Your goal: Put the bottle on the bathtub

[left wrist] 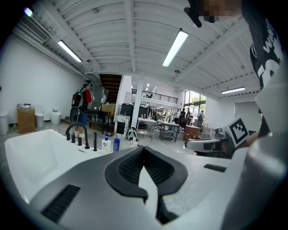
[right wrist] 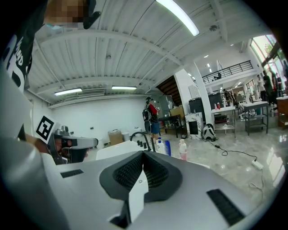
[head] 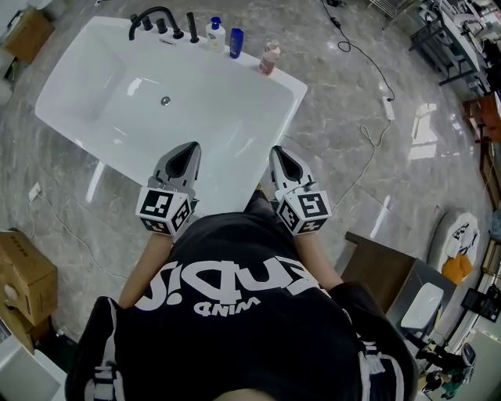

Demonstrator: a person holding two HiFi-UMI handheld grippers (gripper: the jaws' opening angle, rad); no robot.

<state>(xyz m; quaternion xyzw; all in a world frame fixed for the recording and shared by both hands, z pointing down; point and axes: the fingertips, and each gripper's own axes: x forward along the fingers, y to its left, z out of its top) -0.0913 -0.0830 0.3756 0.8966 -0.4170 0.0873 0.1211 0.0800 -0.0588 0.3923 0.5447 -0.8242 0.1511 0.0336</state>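
Note:
Three bottles stand on the far rim of the white bathtub (head: 86,59): a white pump bottle (head: 215,33), a blue bottle (head: 236,42) and a pink-capped bottle (head: 269,58). The right gripper view shows them too, as white (right wrist: 159,146), blue (right wrist: 167,147) and pink (right wrist: 182,149). In the left gripper view the white (left wrist: 106,144) and blue (left wrist: 116,144) bottles show. My left gripper (head: 188,149) and right gripper (head: 280,153) are held close to the person's chest, over the tub's near edge. Both are shut with nothing between the jaws, far from the bottles.
A black faucet set (head: 153,19) stands on the rim left of the bottles. A cable and power strip (head: 389,108) lie on the marble floor at right. Cardboard boxes (head: 23,282) sit at left, a brown cabinet (head: 383,262) at right. A person with a backpack (left wrist: 82,105) stands beyond the tub.

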